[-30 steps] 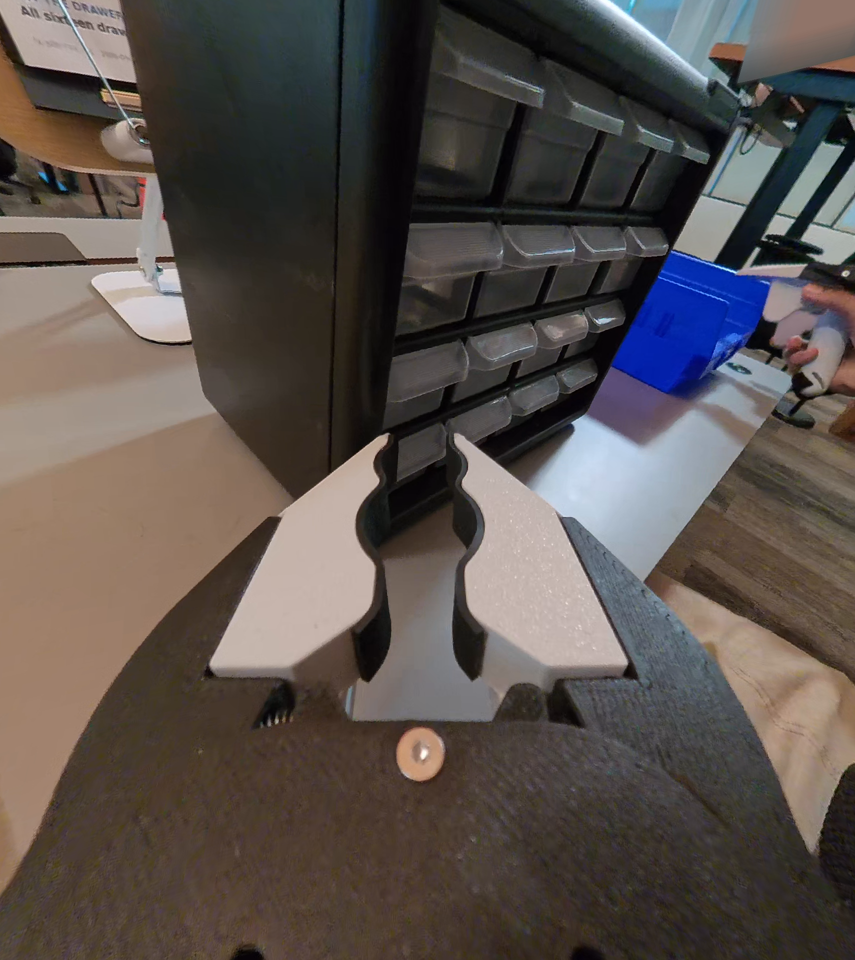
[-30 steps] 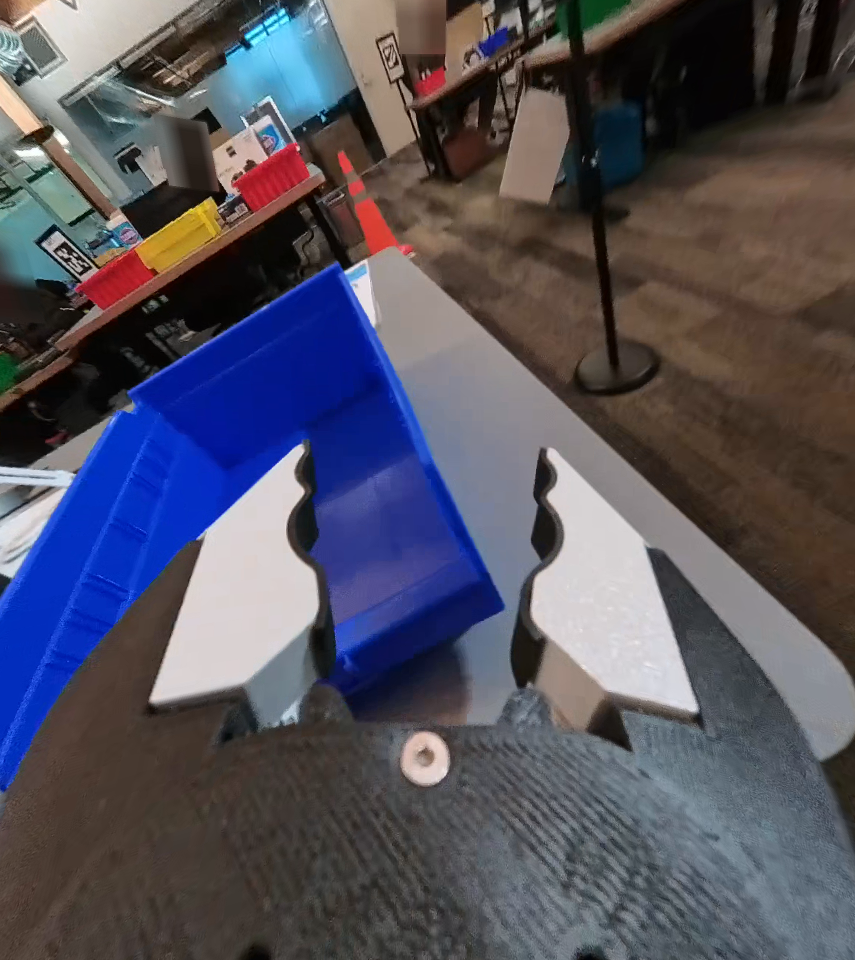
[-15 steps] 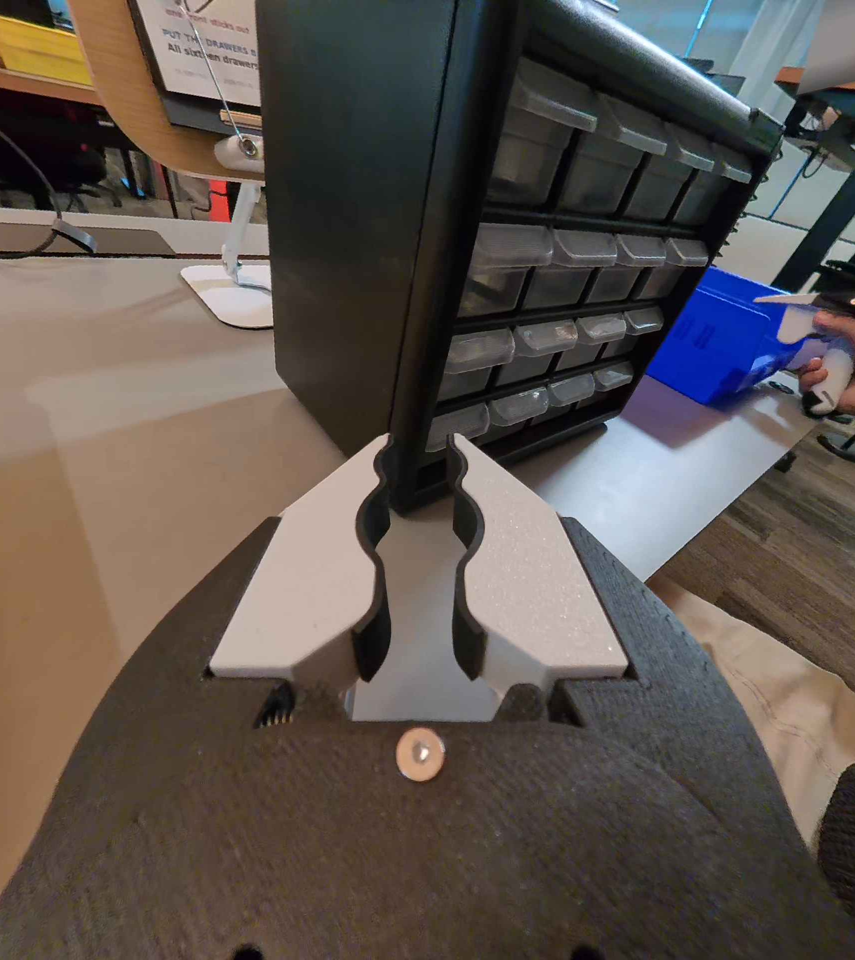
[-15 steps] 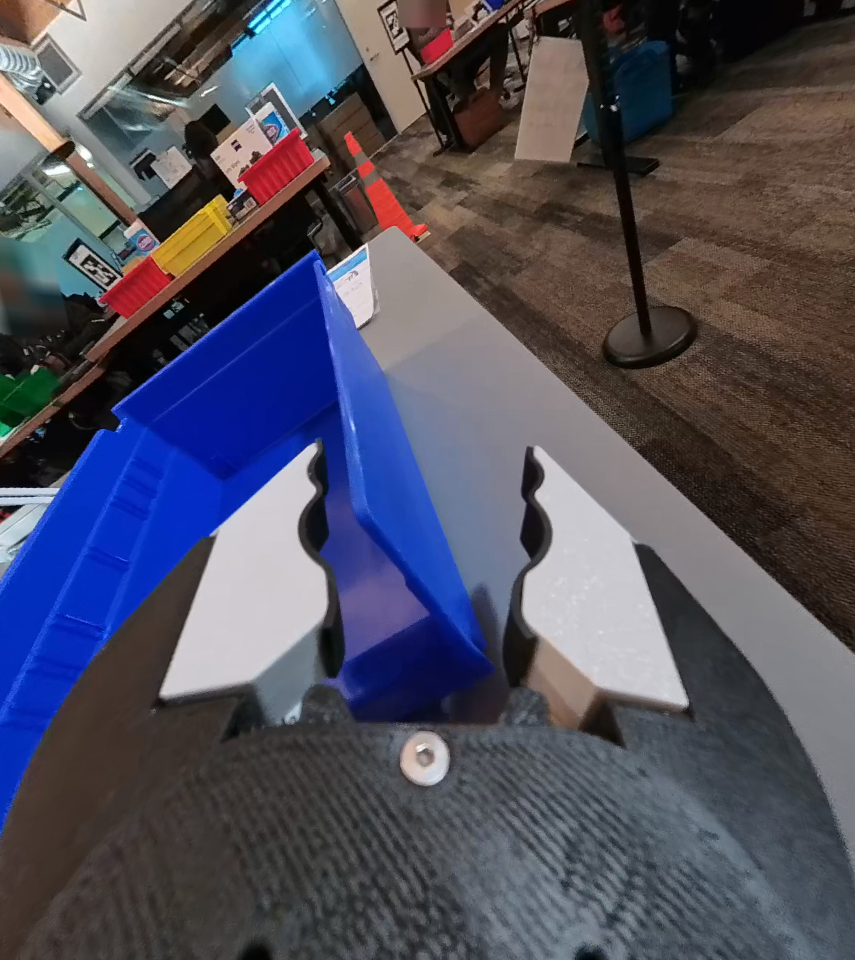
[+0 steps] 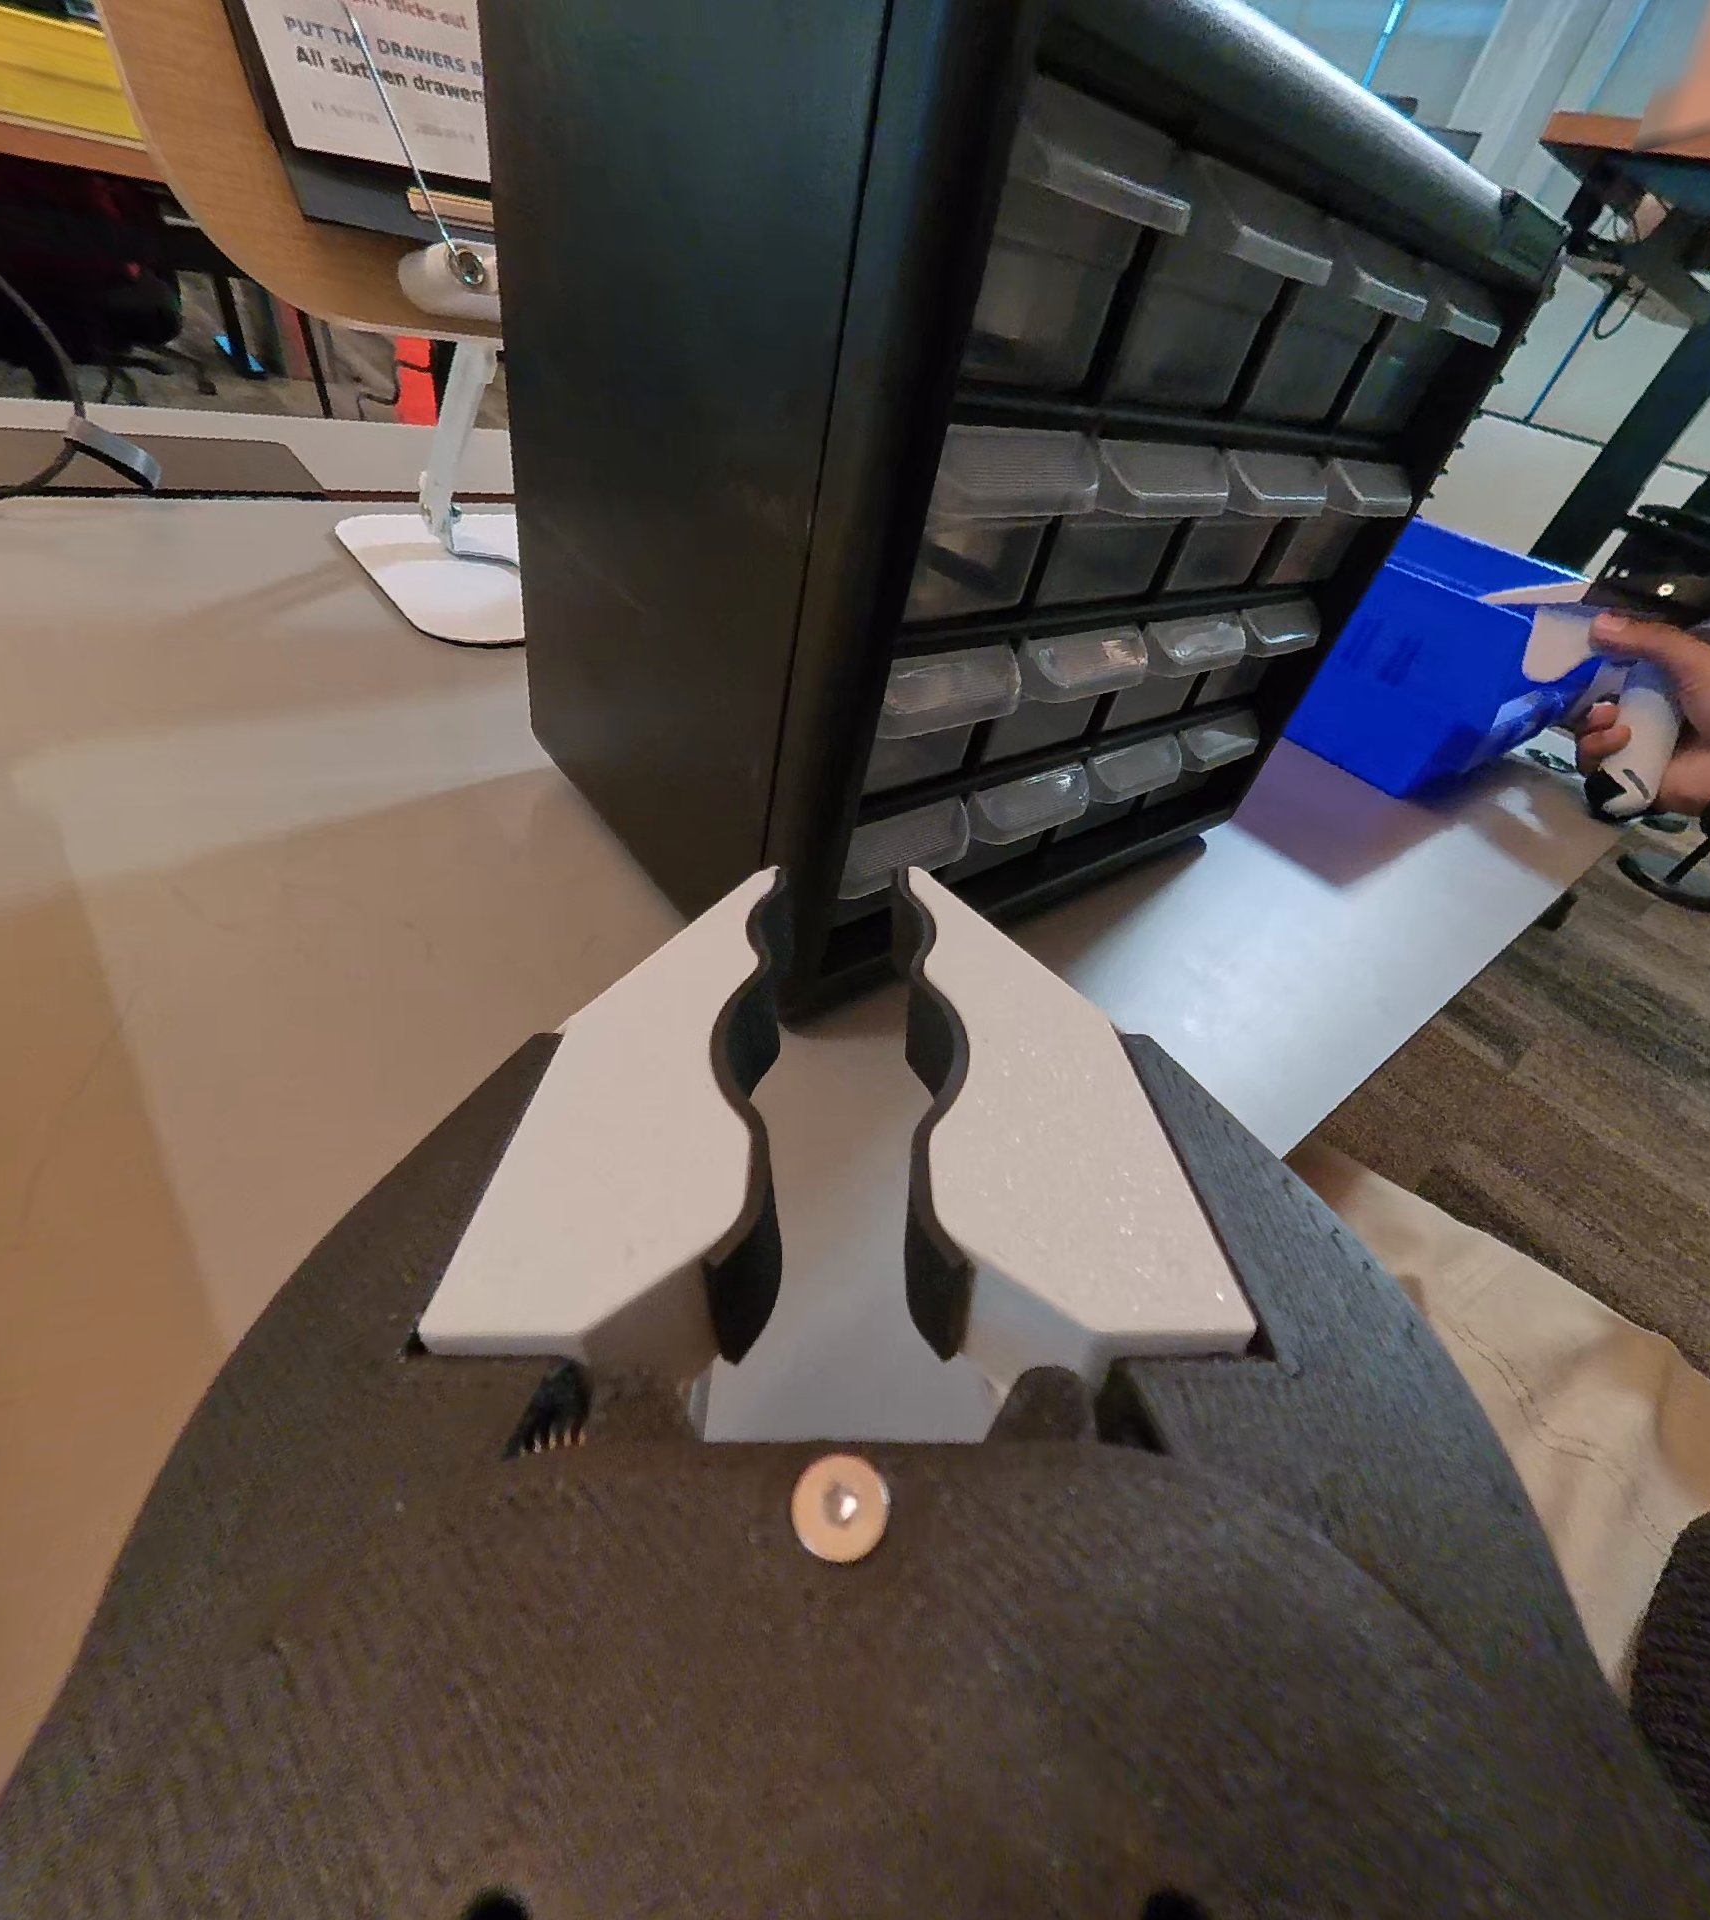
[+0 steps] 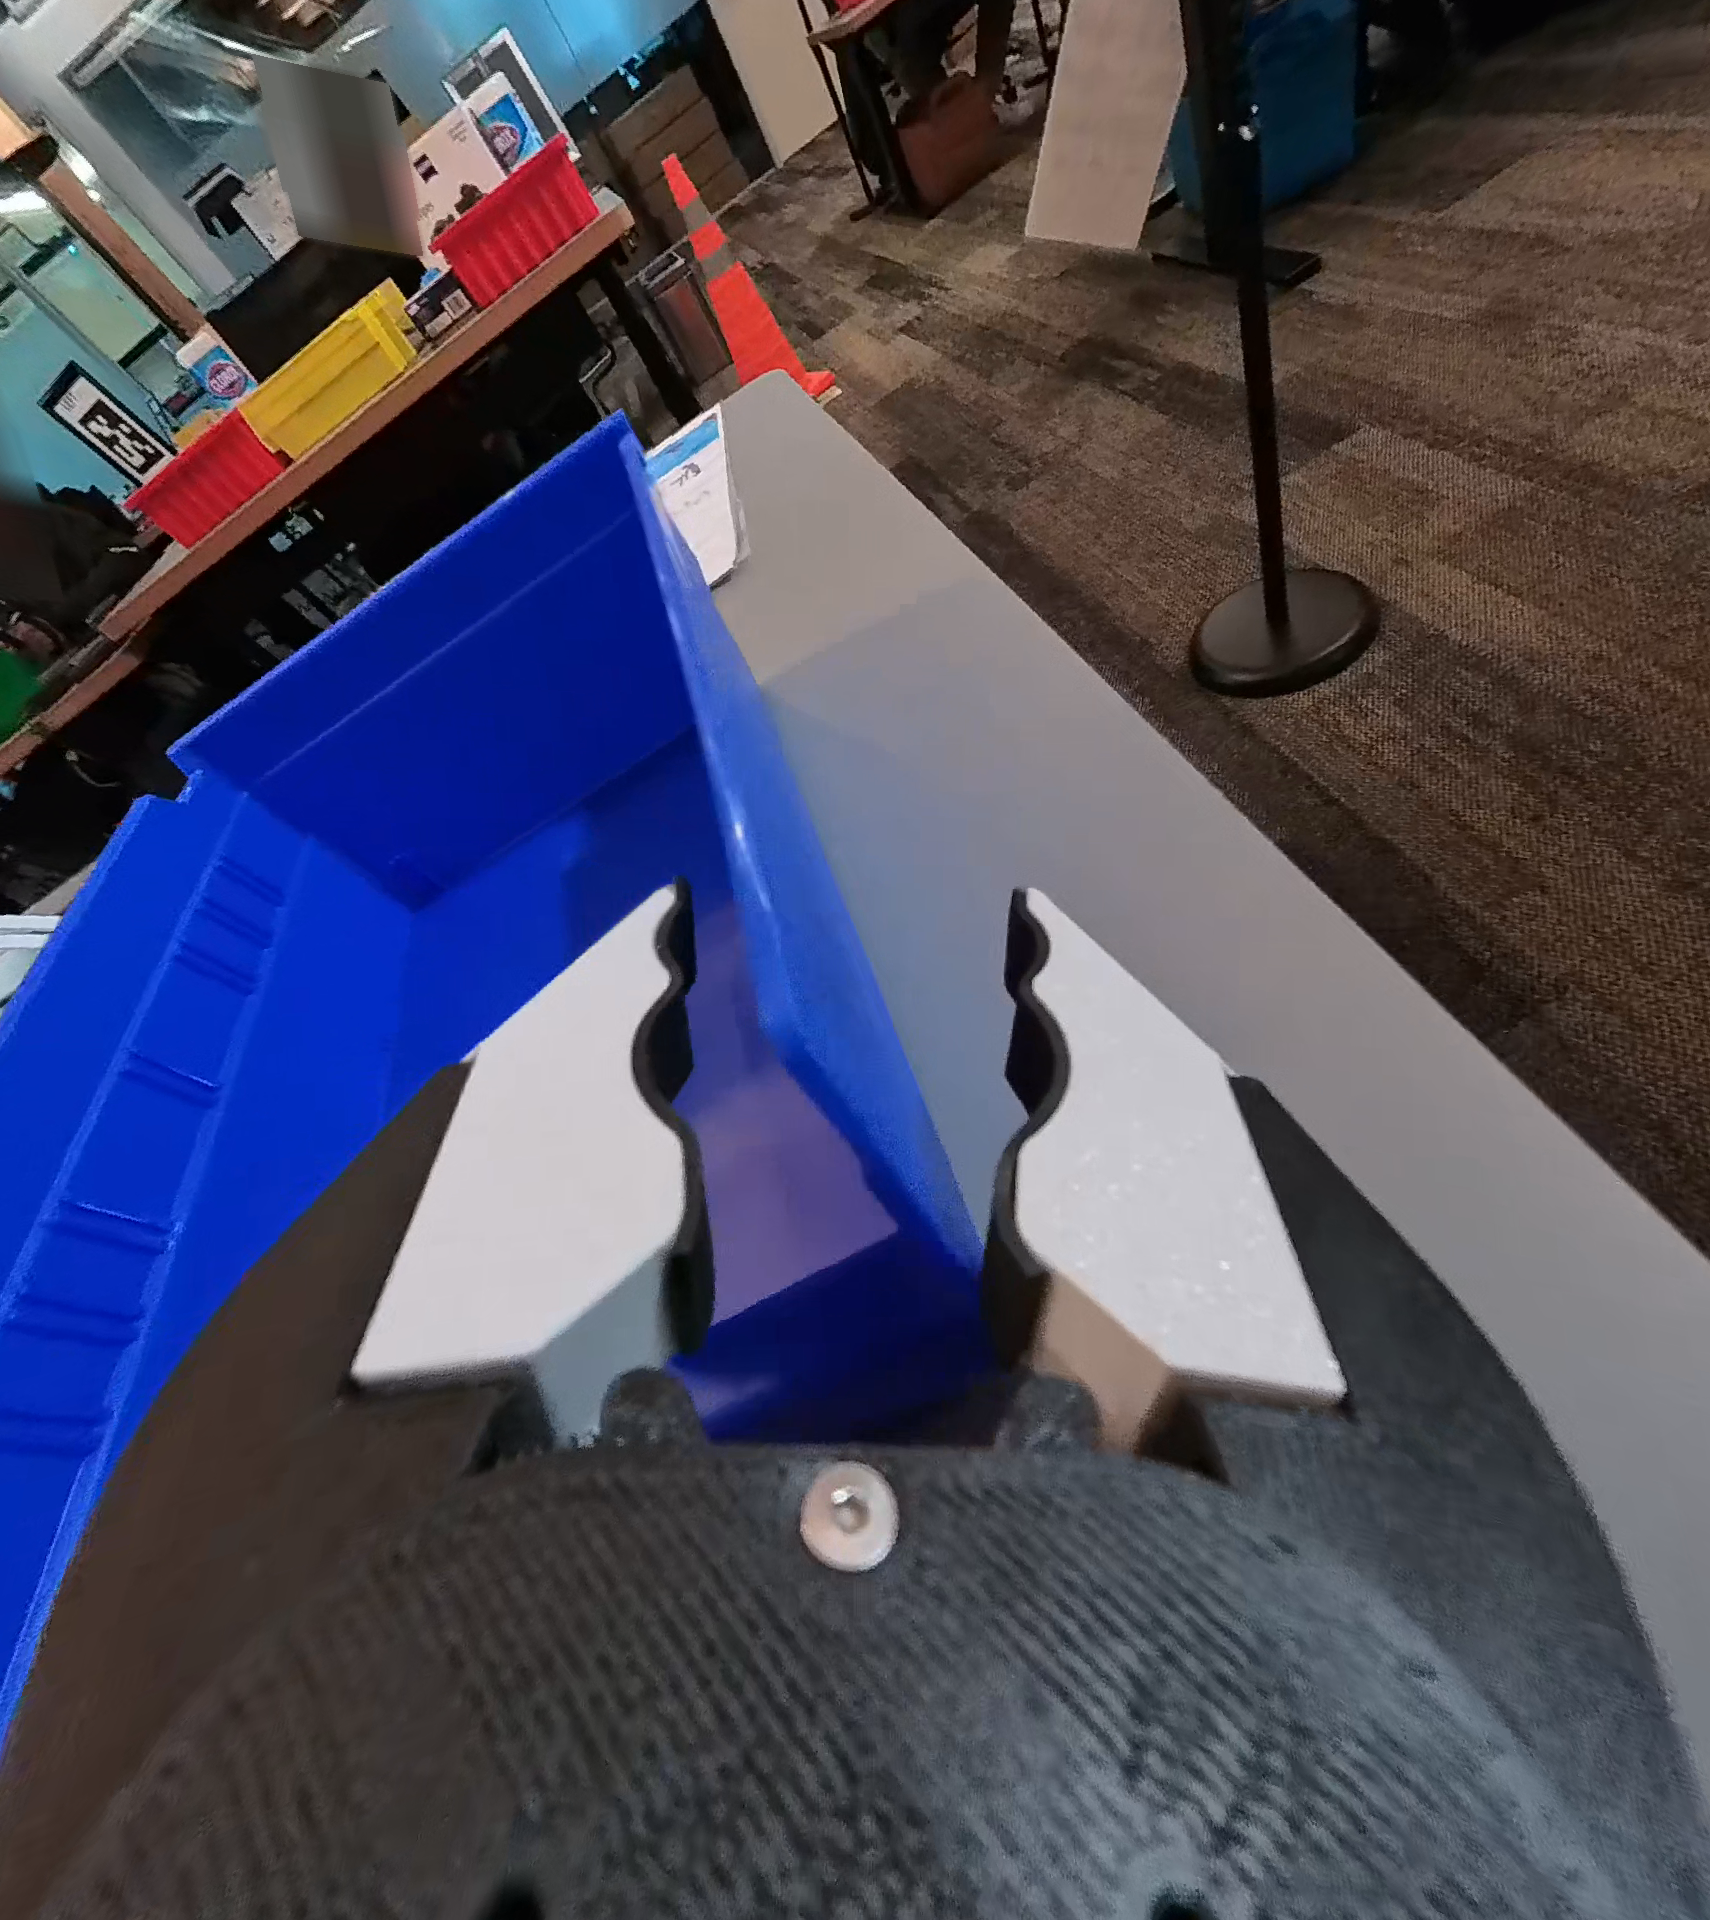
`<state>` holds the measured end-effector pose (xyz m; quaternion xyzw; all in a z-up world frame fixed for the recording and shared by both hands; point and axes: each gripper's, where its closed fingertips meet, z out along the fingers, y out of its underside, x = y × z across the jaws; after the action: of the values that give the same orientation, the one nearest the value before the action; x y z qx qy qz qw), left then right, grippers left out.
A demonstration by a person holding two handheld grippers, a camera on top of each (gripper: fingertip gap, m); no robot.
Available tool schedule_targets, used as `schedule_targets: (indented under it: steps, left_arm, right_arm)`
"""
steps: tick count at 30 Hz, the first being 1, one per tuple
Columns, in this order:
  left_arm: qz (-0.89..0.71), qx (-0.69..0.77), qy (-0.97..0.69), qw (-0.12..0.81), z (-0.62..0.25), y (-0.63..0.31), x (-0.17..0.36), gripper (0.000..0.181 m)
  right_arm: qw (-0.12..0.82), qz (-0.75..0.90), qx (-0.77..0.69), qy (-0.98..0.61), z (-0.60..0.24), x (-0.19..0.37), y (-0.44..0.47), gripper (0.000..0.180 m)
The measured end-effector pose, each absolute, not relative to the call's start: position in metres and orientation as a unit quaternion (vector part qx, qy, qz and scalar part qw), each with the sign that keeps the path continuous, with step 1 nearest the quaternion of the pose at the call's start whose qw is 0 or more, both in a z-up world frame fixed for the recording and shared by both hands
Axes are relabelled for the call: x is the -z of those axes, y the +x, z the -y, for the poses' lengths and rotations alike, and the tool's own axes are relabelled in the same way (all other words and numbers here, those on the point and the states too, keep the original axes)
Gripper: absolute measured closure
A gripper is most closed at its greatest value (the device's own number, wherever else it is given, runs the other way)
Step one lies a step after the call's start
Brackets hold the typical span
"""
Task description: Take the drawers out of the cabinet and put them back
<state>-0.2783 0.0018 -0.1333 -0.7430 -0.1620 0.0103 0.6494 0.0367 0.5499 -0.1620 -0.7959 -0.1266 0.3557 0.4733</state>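
Observation:
The black cabinet (image 5: 685, 416) stands on the grey table (image 5: 207, 831), its rows of clear drawers (image 5: 976, 686) all pushed in. My left gripper (image 5: 838, 883) hovers low in front of the cabinet's front-left bottom corner, fingers a narrow gap apart and empty. My right gripper (image 6: 851, 894) is open and straddles the right wall of a blue bin (image 6: 477, 707). The wall runs between the fingers, and its near corner sits by the right finger (image 6: 1142, 1143). The bin (image 5: 1402, 675) stands right of the cabinet in the left wrist view, with the right gripper (image 5: 1557, 644) and a hand (image 5: 1703, 696) at it.
A sign on a white-footed stand (image 5: 435, 582) is behind the cabinet on the left. A small card (image 6: 700, 499) lies beyond the bin. The table's edge (image 6: 1350, 1039) runs close on the right, above carpet with a black post (image 6: 1282, 634). Red and yellow bins (image 6: 331, 374) sit on a far table.
My left gripper has drawn back and swung left, so the cabinet looks smaller. My right gripper has moved onto the bin's right wall and its fingers have narrowed.

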Motion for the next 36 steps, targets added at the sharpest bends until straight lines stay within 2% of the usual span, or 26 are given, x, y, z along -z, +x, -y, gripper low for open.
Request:
schedule_targets:
  steps: [7,22,26,36]
  left_arm:
    - [0.162,-0.010,-0.743,0.650,-0.002,-0.278,0.133,0.164]
    - [0.162,-0.009,-0.744,0.648,-0.002,-0.278,0.134,0.164]
    - [0.162,-0.009,-0.745,0.647,-0.002,-0.278,0.135,0.164]
    - [0.162,-0.010,-0.746,0.646,-0.002,-0.278,0.135,0.164]
  right_arm:
    - [0.461,0.099,-0.372,-0.799,-0.554,0.165,0.043,0.131]
    - [0.493,0.144,-0.335,-0.790,-0.553,0.158,0.040,0.138]
    - [0.494,0.175,-0.321,-0.789,-0.550,0.159,0.033,0.134]
    - [0.486,0.185,-0.341,-0.783,-0.549,0.158,0.029,0.161]
